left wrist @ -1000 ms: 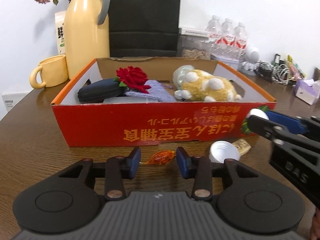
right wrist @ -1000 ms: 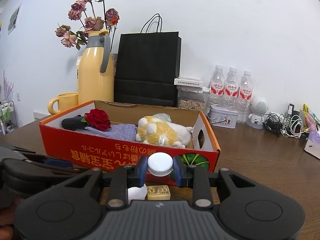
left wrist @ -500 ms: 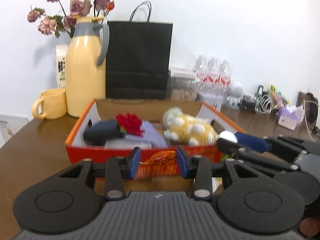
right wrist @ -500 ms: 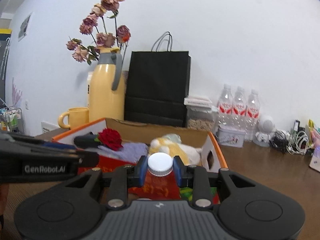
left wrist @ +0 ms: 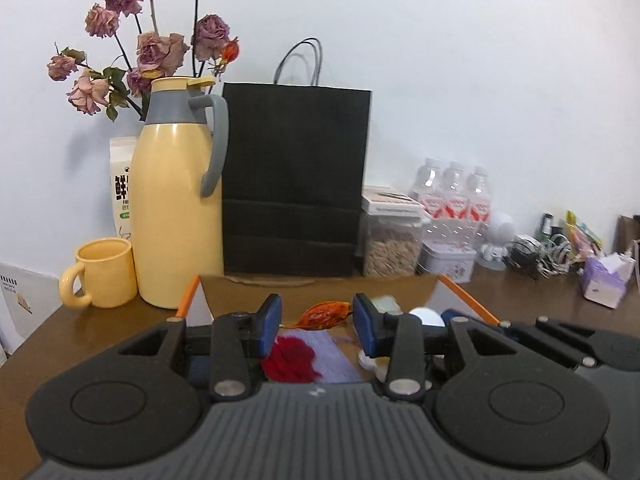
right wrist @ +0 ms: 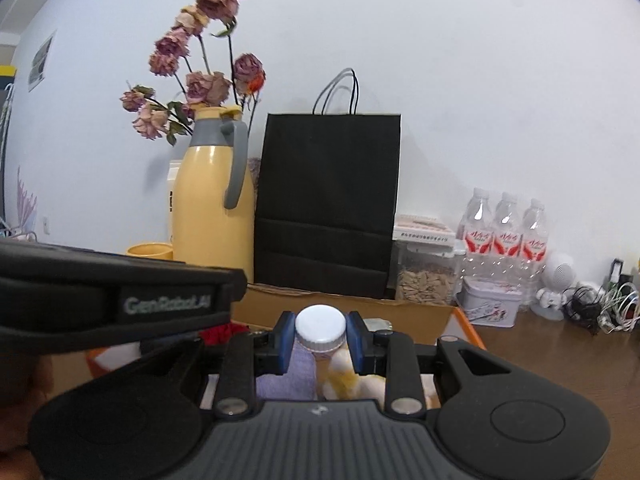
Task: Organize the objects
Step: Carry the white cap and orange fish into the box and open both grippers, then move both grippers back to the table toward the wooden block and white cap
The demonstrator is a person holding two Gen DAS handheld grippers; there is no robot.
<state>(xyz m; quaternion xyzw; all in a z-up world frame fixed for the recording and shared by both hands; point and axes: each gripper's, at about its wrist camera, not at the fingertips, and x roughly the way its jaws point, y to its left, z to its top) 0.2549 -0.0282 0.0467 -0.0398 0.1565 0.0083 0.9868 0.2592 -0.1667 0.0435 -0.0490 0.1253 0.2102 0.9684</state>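
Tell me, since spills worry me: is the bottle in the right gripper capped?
Capped: a white lid sits on the small bottle, held upright between the right gripper fingers.

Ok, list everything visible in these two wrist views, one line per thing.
orange wrapped candy: 1, orange, in left gripper
white-capped small bottle: 1, in right gripper
orange-edged cardboard box: 1, brown inside, below grippers
red rose: 1, in box
yellow plush toy: 1, in box
yellow thermos jug: 1, back left
yellow mug: 1, beside jug
black paper bag: 1, behind box
water bottles: 3, clear, back right
left gripper: shut on candy
right gripper: shut on bottle
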